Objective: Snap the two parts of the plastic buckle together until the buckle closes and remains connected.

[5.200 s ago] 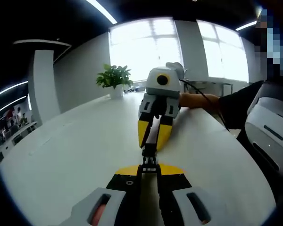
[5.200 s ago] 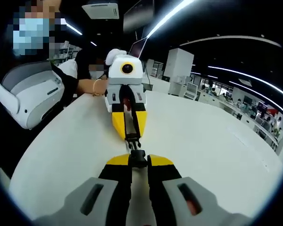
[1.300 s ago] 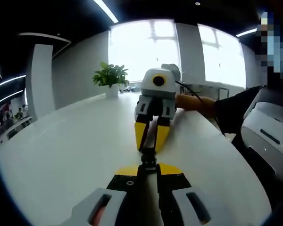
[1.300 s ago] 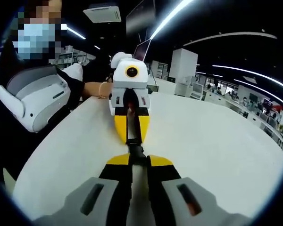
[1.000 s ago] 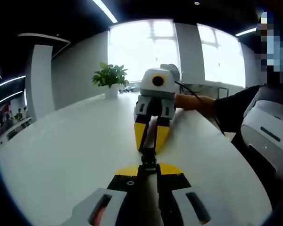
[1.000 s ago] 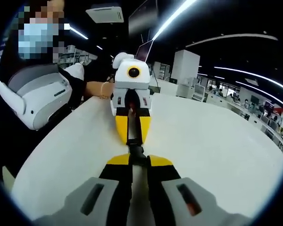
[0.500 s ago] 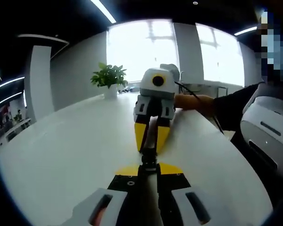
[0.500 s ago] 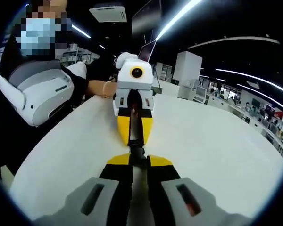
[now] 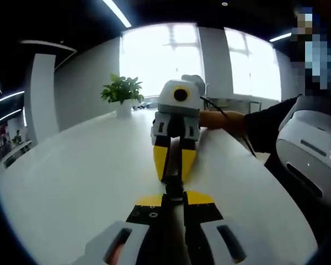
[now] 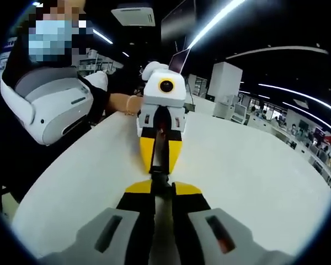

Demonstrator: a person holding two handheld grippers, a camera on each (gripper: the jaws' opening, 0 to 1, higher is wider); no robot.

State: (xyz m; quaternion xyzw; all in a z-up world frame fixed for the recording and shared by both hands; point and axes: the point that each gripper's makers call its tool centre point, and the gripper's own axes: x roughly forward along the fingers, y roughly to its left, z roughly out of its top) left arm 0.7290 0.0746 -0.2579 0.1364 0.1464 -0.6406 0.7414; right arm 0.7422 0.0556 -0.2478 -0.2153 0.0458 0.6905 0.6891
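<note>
The two grippers meet nose to nose over a big white bench (image 9: 71, 176). In the left gripper view, the left gripper (image 9: 174, 200) has its fingers squeezed together on one end of the black plastic buckle (image 9: 174, 186). The right gripper (image 9: 174, 172) comes in from the far side, and its yellow fingers (image 9: 161, 160) pinch the other end. In the right gripper view it is the same the other way round: the right gripper has its fingers shut on the buckle near the bottom middle, and the left gripper's yellow fingers (image 10: 147, 154) clamp it from across. The two buckle parts touch in the small space between the tips. I cannot tell if they are clicked shut.

The buckle sits near the middle of the bench. White top spreads out on both sides, so there is lots of room. A green plant (image 9: 120, 91) stands far off by the bright windows. A person's hand (image 10: 133, 104) holds the far gripper near the bench edge.
</note>
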